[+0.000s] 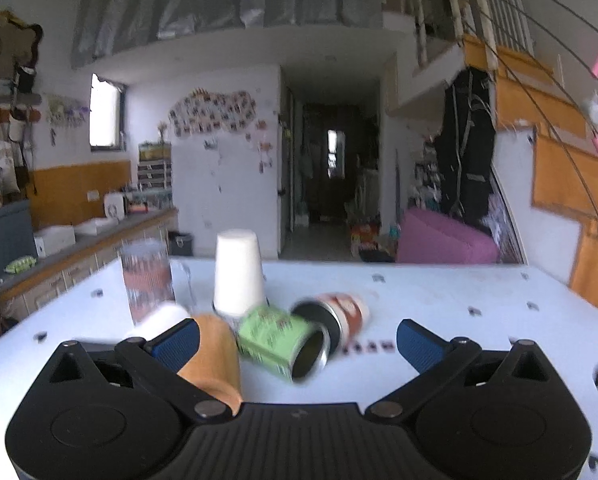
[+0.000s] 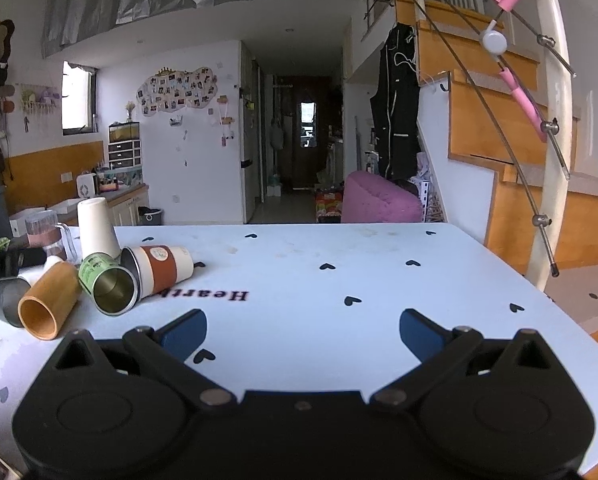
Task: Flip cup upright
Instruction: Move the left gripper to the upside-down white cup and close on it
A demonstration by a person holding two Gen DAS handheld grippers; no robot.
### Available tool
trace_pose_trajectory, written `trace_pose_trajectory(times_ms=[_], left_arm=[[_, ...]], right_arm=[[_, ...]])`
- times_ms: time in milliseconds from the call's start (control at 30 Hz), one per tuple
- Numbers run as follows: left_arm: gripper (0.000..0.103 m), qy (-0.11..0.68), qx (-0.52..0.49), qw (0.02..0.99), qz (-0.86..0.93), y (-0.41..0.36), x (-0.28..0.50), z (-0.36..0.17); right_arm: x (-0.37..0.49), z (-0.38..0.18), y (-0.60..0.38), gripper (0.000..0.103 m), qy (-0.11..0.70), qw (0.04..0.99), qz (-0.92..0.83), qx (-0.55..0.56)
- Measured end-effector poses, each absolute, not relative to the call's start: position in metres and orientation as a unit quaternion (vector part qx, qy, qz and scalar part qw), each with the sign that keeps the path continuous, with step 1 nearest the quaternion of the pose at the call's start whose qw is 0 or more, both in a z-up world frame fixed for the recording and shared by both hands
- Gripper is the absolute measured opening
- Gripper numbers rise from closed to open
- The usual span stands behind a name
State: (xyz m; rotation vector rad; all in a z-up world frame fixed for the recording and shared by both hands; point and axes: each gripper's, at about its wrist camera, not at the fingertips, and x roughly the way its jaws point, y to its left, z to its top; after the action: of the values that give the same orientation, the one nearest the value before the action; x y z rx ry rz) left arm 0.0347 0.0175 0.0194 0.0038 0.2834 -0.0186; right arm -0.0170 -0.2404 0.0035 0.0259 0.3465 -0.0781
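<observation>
left gripper (image 1: 298,342) sits low over the pale blue table (image 1: 439,300), jaws spread wide, nothing between the blue pads. its left pad is right up against the bamboo cup (image 1: 215,354), which lies on its side; touching or just in front, i cannot tell. the left view is blurred.

just past that, the green cup (image 1: 277,340) is down on its side too, open mouth facing the camera, leaning against the brown-sleeved cup (image 1: 341,314), also toppled, dark rim toward us. behind them a white cup (image 1: 238,272) stands mouth-down on the table. to its left a clear glass mug (image 1: 147,280) stands upright with something pinkish inside.

over to the right wrist view: right gripper (image 2: 303,332) hovers over open tabletop, jaws wide apart, holding nothing. black heart marks dot the table (image 2: 339,264) ahead of it. the cup cluster sits well off to its left: bamboo cup (image 2: 49,300) nearest, mouth toward the camera, a dark grey cup (image 2: 1,300) lying beside it at the frame edge, then green cup (image 2: 105,286) and brown-sleeved cup (image 2: 159,268) touching, white cup (image 2: 97,228) inverted behind, glass mug (image 2: 47,234) further back.

far off, a pink sofa (image 2: 379,200), a dark hallway and a wooden staircase (image 2: 519,140) on the right.
</observation>
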Motion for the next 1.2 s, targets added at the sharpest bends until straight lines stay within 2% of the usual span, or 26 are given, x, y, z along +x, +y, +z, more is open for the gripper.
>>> trace_pose_trajectory(times_ms=[367, 500, 800, 1100, 1200], left_arm=[[0.087, 0.143, -0.003, 0.989, 0.035, 0.035, 0.135, 0.023], [0.082, 0.167, -0.011, 0.985, 0.043, 0.045, 0.168, 0.016], [0.079, 0.220, -0.036, 0.972, 0.078, 0.072, 0.228, 0.002], [0.079, 0.236, -0.053, 0.967, 0.077, 0.089, 0.269, 0.004], [0.077, 0.233, -0.030, 0.969, 0.079, 0.085, 0.273, 0.004]], right_arm=[[-0.017, -0.002, -0.239, 0.103, 0.164, 0.986, -0.027, 0.022], [-0.015, -0.005, -0.237, 0.103, 0.165, 0.986, -0.022, 0.021], [-0.010, -0.013, -0.232, 0.103, 0.173, 0.985, -0.015, 0.017], [-0.012, -0.014, -0.228, 0.103, 0.166, 0.986, -0.011, 0.007], [-0.012, -0.016, -0.228, 0.103, 0.166, 0.986, -0.010, 0.007]])
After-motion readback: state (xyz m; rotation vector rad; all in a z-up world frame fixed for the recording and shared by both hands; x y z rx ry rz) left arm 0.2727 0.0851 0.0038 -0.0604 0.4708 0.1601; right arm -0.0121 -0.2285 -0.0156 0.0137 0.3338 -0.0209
